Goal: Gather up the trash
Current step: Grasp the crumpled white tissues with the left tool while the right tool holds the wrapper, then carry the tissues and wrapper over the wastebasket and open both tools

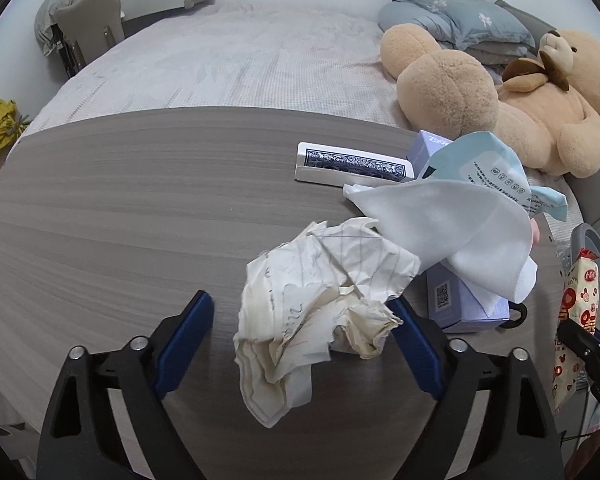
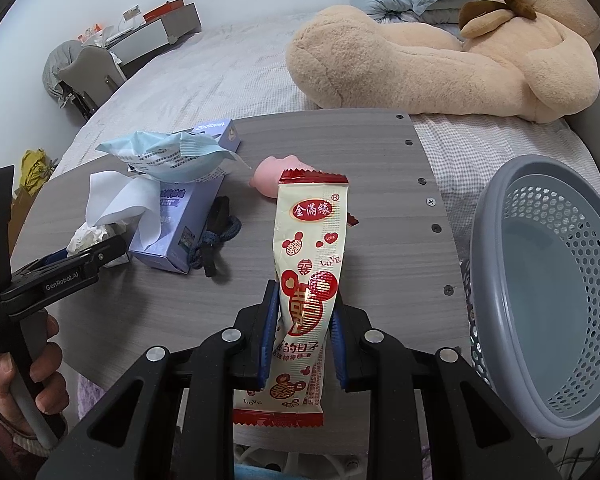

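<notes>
A crumpled, stained wad of paper (image 1: 320,300) lies on the grey wood table (image 1: 120,208), between the open fingers of my left gripper (image 1: 300,316); whether they touch it I cannot tell. My right gripper (image 2: 302,320) is shut on a red and cream snack wrapper (image 2: 308,280), held upright above the table (image 2: 380,248). The wrapper also shows at the right edge of the left wrist view (image 1: 576,320). A grey perforated basket (image 2: 552,280) stands at the table's right edge, right of my right gripper. The crumpled paper (image 2: 88,236) and my left gripper (image 2: 80,258) show at the left in the right wrist view.
A purple tissue box (image 2: 176,224) with a white tissue (image 1: 460,232) sticking out and a light blue wipes pack (image 2: 172,156) on top stands on the table. Nearby lie a card box (image 1: 352,164), a dark cord (image 2: 216,236) and a pink toy (image 2: 272,176). A bed with a teddy bear (image 2: 440,60) lies behind.
</notes>
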Tool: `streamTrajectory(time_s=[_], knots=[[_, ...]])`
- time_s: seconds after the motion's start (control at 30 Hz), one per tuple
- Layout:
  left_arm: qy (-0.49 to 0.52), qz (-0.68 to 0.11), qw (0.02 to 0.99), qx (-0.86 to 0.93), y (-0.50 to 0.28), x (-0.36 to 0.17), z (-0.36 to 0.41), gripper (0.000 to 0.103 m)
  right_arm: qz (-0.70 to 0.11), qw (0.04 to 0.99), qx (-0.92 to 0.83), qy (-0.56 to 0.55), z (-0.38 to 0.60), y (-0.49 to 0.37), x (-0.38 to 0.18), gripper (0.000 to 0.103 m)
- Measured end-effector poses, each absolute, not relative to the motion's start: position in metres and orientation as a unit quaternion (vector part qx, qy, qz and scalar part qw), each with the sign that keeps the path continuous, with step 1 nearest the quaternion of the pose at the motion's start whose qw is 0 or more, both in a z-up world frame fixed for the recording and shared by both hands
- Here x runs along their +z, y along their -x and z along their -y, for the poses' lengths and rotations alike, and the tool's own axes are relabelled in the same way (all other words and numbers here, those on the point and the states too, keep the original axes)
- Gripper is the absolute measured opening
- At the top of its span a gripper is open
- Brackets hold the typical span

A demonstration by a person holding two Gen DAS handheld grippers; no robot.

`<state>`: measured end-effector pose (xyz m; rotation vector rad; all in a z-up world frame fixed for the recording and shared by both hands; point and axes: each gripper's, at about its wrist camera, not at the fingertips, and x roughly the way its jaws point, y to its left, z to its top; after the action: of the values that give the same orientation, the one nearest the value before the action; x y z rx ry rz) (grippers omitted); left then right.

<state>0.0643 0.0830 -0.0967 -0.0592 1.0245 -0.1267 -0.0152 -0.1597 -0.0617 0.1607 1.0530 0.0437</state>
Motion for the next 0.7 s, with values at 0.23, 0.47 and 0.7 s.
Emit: streamTrajectory(time_s=[0.23,0.47,0.7], knots=[[0.030,-0.489,0.870,-0.060,-0.063,-0.093,-0.087,0.057,-0.501,0.862,0.021,-0.078,0.160,0.015,-0.062,0.024],[0.015,-0.481,0.876,-0.032,-0.041,-0.078,-0.100,0.056,-0.494,0.866,0.024,-0.080,0.162,0.017,-0.057,0.024],[-0.014,-0.437,0.899,-0.022,-0.015,-0.035,-0.092,0.056,-0.477,0.873,0.030,-0.095,0.175,0.024,-0.045,0.024]])
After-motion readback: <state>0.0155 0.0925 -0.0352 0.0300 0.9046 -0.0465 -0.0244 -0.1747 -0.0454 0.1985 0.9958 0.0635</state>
